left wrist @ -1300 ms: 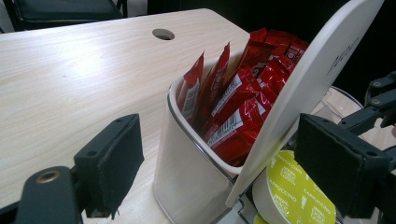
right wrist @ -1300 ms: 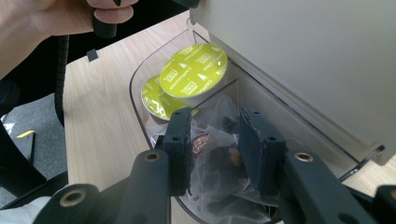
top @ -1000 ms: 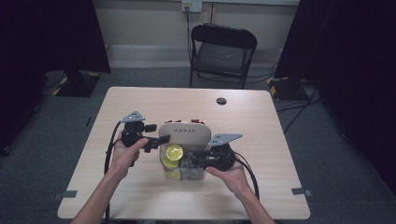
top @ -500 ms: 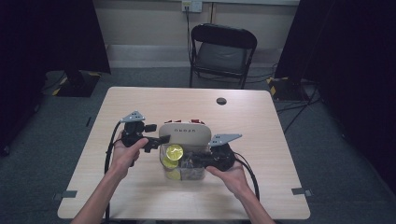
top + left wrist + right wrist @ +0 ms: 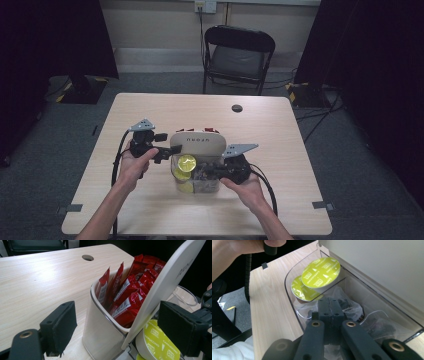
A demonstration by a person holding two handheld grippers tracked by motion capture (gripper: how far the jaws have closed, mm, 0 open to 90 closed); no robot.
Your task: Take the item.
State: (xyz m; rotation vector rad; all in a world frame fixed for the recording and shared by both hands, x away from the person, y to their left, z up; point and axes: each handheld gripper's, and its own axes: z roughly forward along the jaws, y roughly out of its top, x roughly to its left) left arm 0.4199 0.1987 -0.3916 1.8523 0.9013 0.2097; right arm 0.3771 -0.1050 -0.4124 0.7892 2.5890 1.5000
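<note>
Much of the clear container (image 5: 197, 175), which sits just on the person's side of the table's middle, is hidden in the high view by its raised white lid (image 5: 196, 145) and the two grippers at its 3 and 9 o'clock sides. The right gripper (image 5: 331, 307) has just been closing and its jaws now meet inside the front compartment, among crinkled clear wrappers (image 5: 352, 308); whether a wrapper is pinched between the pads cannot be told, as the jaw tips hide what lies under them. At about 11 o'clock from those jaws lie two yellow-green capsules (image 5: 321, 272), one overlapping the other. The left gripper (image 5: 117, 325) stands with its jaws wide apart on either side of the tilted lid, which blocks most of the front compartment in the left gripper view; behind it, red sachets (image 5: 130, 293) stand upright in the rear compartment. The light wooden table (image 5: 150, 115) has a small round hole (image 5: 237, 108) near its far edge. Beyond, at 12 o'clock, a black folding chair (image 5: 239, 55) stands on grey carpet, with dark curtains at either side.
</note>
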